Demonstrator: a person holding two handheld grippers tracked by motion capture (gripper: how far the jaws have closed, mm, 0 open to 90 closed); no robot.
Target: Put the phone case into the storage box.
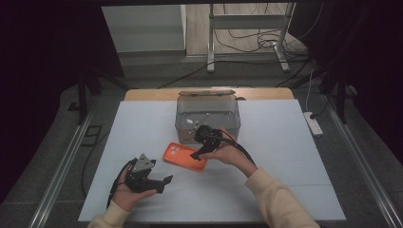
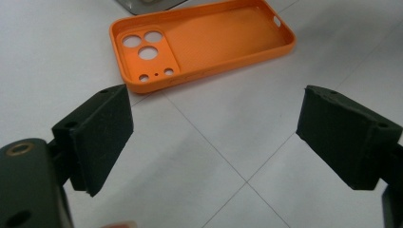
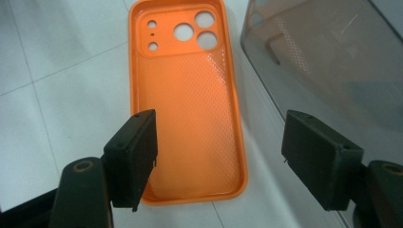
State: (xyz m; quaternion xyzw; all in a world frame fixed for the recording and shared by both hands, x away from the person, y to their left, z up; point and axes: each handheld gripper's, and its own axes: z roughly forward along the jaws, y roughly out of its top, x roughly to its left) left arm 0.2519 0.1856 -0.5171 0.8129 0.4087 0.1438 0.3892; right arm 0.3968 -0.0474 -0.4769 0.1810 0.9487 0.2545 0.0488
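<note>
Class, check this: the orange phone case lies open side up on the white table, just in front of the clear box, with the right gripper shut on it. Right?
Not quite. The right gripper is open above the phone case, as the right gripper view shows. The rest holds.
</note>
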